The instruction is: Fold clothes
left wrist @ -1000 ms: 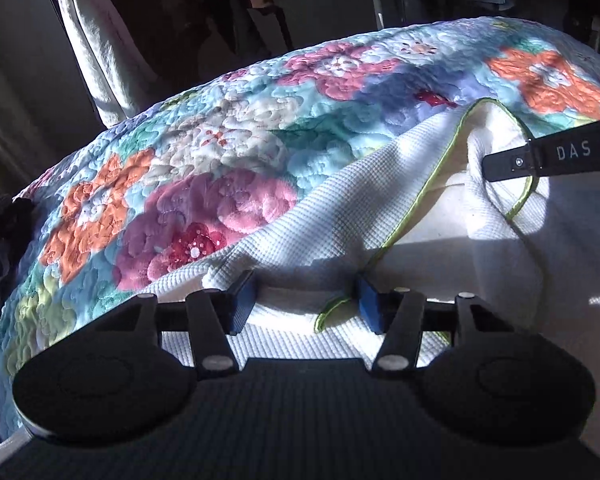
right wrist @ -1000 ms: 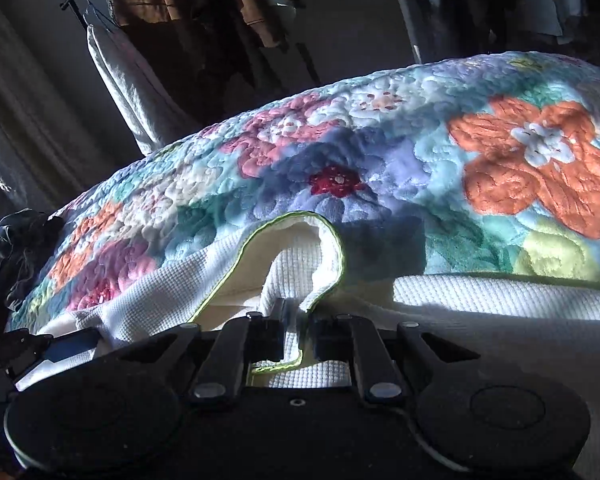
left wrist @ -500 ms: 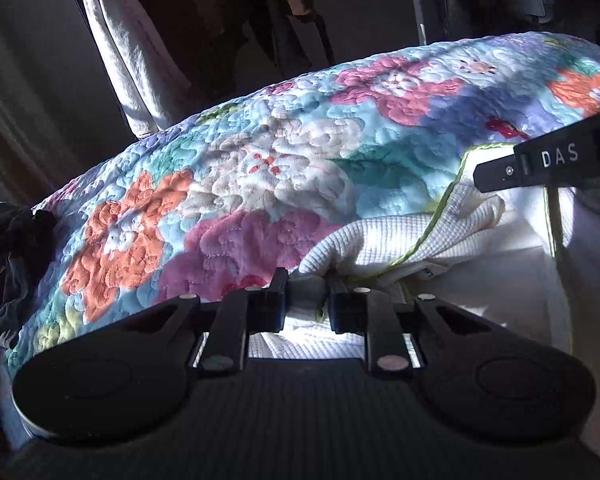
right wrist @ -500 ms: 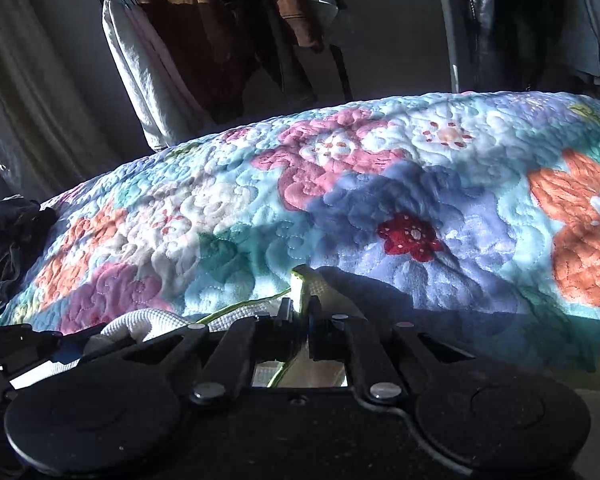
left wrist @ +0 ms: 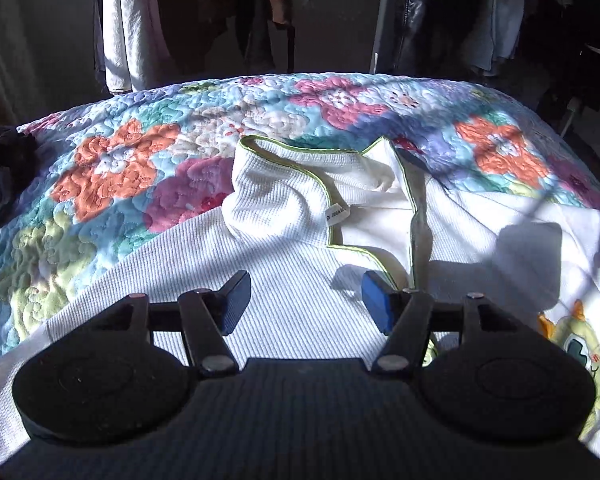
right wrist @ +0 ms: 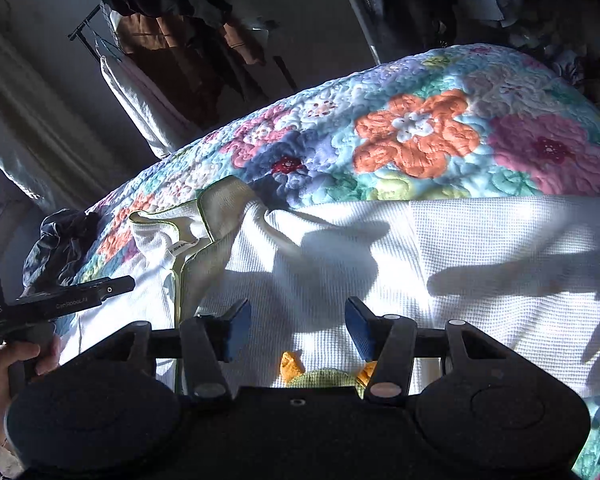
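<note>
Item, left to right: dark bundle of clothing (left wrist: pixel 0 168) at the far left edge of the bed, on the floral quilt (left wrist: pixel 112 168); pale cloth (left wrist: pixel 128 28) hanging from a rack behind the bed, with brown and dark garments (left wrist: pixel 260 8) beside it; white waffle-knit garment (left wrist: pixel 284 280) with green-piped edging, lying spread on the quilt in sun and shadow, its neckline rumpled and turned back, a small label (left wrist: pixel 337 213) showing inside the collar; cartoon print (left wrist: pixel 576 344) in green and orange at the garment's right side; left gripper (left wrist: pixel 306 300), blue pads spread wide, released, poised over the white fabric below the collar, nothing between its pads; right gripper (right wrist: pixel 298 326), likewise parted and empty, above the garment's chest near the print (right wrist: pixel 320 374); seen from the right wrist, the person's hand (right wrist: pixel 4 364) grasps the left gripper's handle at far left; gripper shadows fall across the white cloth.
</note>
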Demonstrator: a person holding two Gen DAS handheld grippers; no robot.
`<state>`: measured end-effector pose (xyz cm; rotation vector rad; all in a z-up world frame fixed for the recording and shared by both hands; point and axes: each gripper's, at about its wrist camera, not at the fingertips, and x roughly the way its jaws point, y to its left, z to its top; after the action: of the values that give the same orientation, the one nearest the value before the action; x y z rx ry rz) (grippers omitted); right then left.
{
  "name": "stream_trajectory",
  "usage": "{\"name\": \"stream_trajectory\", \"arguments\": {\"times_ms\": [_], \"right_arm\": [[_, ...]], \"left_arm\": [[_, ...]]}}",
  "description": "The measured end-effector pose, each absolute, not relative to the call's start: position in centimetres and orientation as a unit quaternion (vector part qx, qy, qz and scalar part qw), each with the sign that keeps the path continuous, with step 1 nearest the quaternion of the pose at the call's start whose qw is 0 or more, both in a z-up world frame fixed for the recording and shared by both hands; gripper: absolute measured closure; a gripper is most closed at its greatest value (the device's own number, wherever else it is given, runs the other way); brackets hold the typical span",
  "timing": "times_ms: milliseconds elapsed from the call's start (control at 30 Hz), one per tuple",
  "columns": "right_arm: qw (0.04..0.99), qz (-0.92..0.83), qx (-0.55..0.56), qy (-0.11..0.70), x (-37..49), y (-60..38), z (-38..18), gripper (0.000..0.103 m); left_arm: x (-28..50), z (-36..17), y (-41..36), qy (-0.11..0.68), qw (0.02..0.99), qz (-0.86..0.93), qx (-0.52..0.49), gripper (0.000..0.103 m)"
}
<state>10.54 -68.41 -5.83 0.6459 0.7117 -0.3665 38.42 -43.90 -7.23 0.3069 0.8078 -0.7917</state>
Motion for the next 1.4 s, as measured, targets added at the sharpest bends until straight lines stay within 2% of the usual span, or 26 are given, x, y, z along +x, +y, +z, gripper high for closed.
{"name": "stream_trajectory", "arguments": {"times_ms": [233, 367, 567, 700, 867, 1000, 1133, 1200, 1400], "right_arm": [[0.87, -0.157, 0.297, 0.361, 2.7, -65.1, -4.0, 0.045], [0.88, -0.137, 0.259, 0.373, 1.0, -61.1, -2.0, 0.045], [0.889, -0.098, 0.247, 0.372, -2.1, -54.3, 1.9, 0.045], [0.9, -0.107, 0.206, 0.37, -4.6, -49.8, 4.8, 0.044], [0.9, -0.142, 0.176, 0.373, -7.5, -44.7, 7.3, 0.036], [0.889, -0.168, 0.166, 0.392, -9.9, -41.3, 8.6, 0.02], [0.876, -0.165, 0.196, 0.409, -12.5, -39.0, 9.8, 0.019], [0.875, -0.158, 0.193, 0.415, -13.5, -38.0, 9.9, 0.018], [0.874, -0.173, 0.145, 0.43, -15.1, -35.0, 8.2, 0.018]], "left_arm": [[29.7, -7.1, -39.1, 0.402, 0.813, -0.36, 0.22, 0.042], [25.1, -5.7, -35.8, 0.4, 0.816, -0.345, 0.237, 0.035], [20.1, -3.4, -31.3, 0.338, 0.854, -0.248, 0.308, 0.031], [16.7, -0.5, -27.0, 0.349, 0.861, -0.246, 0.275, 0.029], [10.9, 3.7, -21.6, 0.375, 0.859, -0.264, 0.229, 0.021], [7.3, 6.7, -18.3, 0.395, 0.851, -0.286, 0.193, 0.015], [5.0, 8.9, -16.2, 0.43, 0.83, -0.322, 0.151, 0.013], [3.8, 9.5, -15.5, 0.441, 0.823, -0.33, 0.134, 0.004], [-0.7, 6.9, -15.6, 0.436, 0.837, -0.299, 0.142, 0.003]]}}
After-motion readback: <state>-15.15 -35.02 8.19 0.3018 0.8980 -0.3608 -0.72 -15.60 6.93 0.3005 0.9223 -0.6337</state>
